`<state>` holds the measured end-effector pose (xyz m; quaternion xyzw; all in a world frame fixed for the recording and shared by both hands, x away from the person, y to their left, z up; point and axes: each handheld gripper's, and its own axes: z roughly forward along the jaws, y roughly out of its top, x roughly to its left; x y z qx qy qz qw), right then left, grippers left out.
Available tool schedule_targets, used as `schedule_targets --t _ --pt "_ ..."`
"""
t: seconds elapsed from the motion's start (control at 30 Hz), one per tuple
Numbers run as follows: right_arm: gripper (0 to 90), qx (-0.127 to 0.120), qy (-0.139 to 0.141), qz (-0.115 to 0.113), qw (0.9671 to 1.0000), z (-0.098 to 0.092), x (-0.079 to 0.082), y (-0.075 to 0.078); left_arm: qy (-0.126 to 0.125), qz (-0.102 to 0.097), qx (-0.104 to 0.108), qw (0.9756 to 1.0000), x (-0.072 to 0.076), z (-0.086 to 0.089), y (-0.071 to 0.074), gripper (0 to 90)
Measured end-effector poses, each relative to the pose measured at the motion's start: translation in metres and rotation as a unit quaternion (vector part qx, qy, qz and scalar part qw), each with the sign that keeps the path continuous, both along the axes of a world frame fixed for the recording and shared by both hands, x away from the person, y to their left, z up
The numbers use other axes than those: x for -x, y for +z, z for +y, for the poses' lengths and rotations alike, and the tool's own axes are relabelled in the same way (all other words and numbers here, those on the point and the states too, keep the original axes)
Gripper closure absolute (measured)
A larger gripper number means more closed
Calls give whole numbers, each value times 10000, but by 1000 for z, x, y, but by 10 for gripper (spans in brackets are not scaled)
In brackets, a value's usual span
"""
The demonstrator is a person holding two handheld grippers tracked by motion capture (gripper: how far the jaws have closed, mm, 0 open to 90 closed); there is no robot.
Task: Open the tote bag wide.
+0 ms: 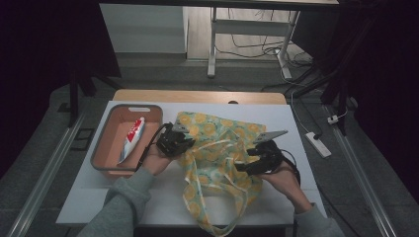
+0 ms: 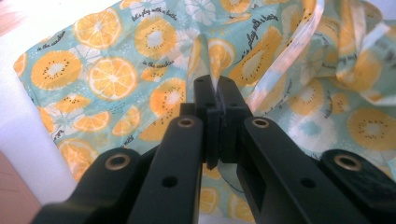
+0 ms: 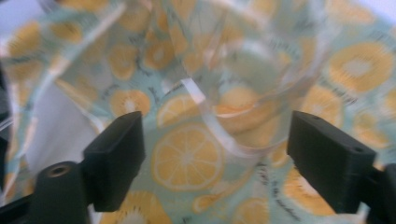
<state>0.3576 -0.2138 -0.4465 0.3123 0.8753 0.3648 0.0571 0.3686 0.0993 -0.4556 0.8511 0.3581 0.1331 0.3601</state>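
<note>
Fruit-print tote bag [image 1: 217, 148]: left gripper [image 2: 218, 95] fingers clenched on a raised fold of it; right gripper [image 3: 215, 154] fingers released, spread wide over its cloth.

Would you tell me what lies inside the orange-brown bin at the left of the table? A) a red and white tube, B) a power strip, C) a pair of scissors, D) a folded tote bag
A: in the high view, a red and white tube lies lengthwise on the floor of the bin, while the fruit-print bag is spread on the table beside it.
</note>
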Motion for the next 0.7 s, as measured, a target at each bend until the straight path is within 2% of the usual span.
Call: schedule_targets --t 0.03,0.13,0.17,0.2,0.23,0.27,0.3,0.33,0.4,0.47,0.5,0.53,0.57,0.6,0.63,0.7 --pt "109 238 -61 -12 9997 14 -1 -9 12 16 14 10000 0 0 0 882" --pt "82 462 -170 -50 9988 32 -6 -19 9 30 21 10000 -1 0 0 881" --pt "75 598 -273 -96 9978 36 -9 -22 8 31 29 10000 -1 0 0 881" --pt "75 598 -273 -96 9978 36 -9 -22 4 24 21 10000 -1 1 0 881" --pt "75 755 -368 -175 9963 39 -13 -26 14 33 39 10000 -1 2 0 881" --pt "74 1010 -484 -233 9934 40 -22 -35 19 43 37 10000 -1 2 0 881" --pt "75 1140 -523 -247 9918 40 -27 -41 21 48 34 10000 -1 3 -1 881" --pt "75 1140 -523 -247 9918 40 -27 -41 26 52 47 10000 -1 3 -1 881" --pt "167 1264 -524 -126 9905 40 -40 -56 16 60 45 10000 -2 3 -1 879" --pt "321 1263 -387 -59 9912 41 -44 -64 2 65 43 10000 -2 2 -1 878" --pt "432 1232 -316 -70 9919 41 -45 -66 -11 55 31 10000 -2 2 -1 877" --pt "586 1147 -163 -79 9932 41 -44 -64 9 40 41 10000 -2 2 -1 877" --pt "726 1118 -45 7 9937 41 -44 -61 28 27 50 10000 -2 3 -1 876" --pt "828 1058 103 91 9943 40 -44 -58 44 21 55 10000 -2 3 -1 874" --pt "871 1003 174 124 9947 39 -43 -55 61 13 58 10000 -3 4 -1 871" --pt "883 991 182 112 9948 37 -42 -51 85 12 77 9999 -3 5 -1 862"
